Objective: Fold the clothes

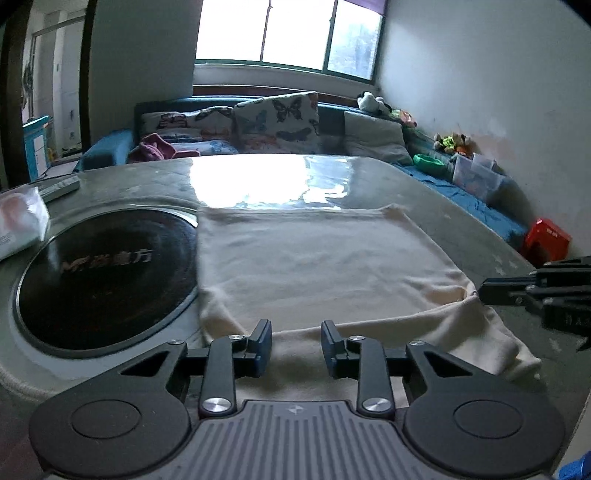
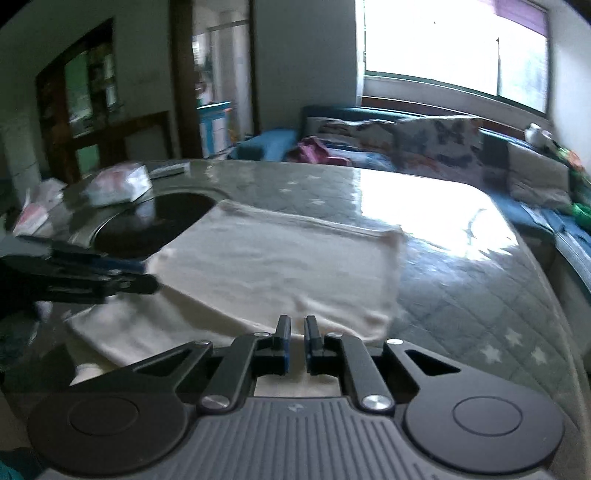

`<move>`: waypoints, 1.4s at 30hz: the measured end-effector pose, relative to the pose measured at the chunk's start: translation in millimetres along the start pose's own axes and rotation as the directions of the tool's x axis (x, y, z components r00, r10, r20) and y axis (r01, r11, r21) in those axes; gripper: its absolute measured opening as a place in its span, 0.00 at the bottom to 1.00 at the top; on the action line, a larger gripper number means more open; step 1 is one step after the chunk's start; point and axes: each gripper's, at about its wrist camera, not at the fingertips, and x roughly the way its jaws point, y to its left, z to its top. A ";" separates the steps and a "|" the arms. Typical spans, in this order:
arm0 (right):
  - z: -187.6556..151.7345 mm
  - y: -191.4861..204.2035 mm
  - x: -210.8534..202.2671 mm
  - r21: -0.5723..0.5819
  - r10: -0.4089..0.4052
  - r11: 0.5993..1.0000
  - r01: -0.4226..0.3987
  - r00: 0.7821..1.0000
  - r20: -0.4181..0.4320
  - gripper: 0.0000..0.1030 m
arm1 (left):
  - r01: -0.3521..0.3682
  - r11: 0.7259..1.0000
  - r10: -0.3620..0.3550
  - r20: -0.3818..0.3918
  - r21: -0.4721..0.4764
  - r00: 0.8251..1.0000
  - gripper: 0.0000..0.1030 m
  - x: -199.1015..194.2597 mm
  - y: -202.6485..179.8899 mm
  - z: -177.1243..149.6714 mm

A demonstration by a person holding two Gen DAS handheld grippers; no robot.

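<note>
Nearest, left tongs part-open over the near folded edge of a cream garment, pads clear of the cloth, nothing gripped. Right tongs nearly shut at the garment's near hem; whether any cloth is pinched, impossible to tell. In the left view, seen at the garment's right corner. Garment spread flat on a quilted, glossy bench, left edge overlapping a round black hob. Beyond the hob, a white tissue pack and a grey remote. Farther off, a blue sofa with butterfly cushions under a bright window.
</note>
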 end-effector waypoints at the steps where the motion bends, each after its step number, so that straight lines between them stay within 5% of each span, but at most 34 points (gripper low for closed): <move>1: -1.1 3.1 5.6 -0.010 0.010 1.000 -0.010 1.000 -0.012 0.07 | -0.008 1.000 0.008 -0.004 0.000 1.000 0.30 3.3 0.6 0.1; 7: -7.4 7.4 21.9 -0.047 0.032 0.998 -0.035 0.997 -0.067 0.07 | -0.031 0.999 0.031 -0.012 -0.006 0.999 0.31 7.1 5.2 1.4; 17: -25.5 25.0 -8.3 -0.147 0.062 0.986 -0.082 0.989 -0.136 0.11 | 0.052 0.994 -0.051 -0.017 0.096 0.999 0.31 -34.3 -17.5 -20.7; 27: -33.7 28.3 -17.5 -0.141 0.058 0.987 -0.075 0.991 -0.117 0.16 | 0.048 0.983 -0.043 -0.029 0.180 0.999 0.33 -59.8 -22.8 -43.3; 30: -31.4 29.0 -26.4 -0.147 0.061 0.986 -0.077 0.993 -0.106 0.16 | 0.044 0.974 -0.037 -0.035 0.222 0.999 0.43 -72.9 -22.8 -50.8; 33: -32.4 31.7 -34.4 -0.175 0.063 0.981 -0.081 0.992 -0.109 0.19 | 0.058 0.955 -0.049 -0.037 0.290 0.998 0.46 -83.2 -26.8 -61.7; 35: -33.5 33.9 -39.8 -0.198 0.062 0.977 -0.084 0.992 -0.112 0.34 | 0.066 0.939 -0.057 -0.036 0.338 0.998 0.47 -85.0 -32.6 -68.6; 39: -38.0 37.9 -47.4 -0.237 0.056 0.968 -0.082 0.991 -0.118 0.35 | 0.069 0.901 -0.064 -0.025 0.428 0.998 0.47 -81.0 -47.9 -79.4; 42: -41.4 39.9 -53.7 -0.262 0.048 0.962 -0.079 0.991 -0.124 0.39 | 0.051 0.848 -0.072 0.019 0.527 0.997 0.47 -79.4 -59.7 -87.7</move>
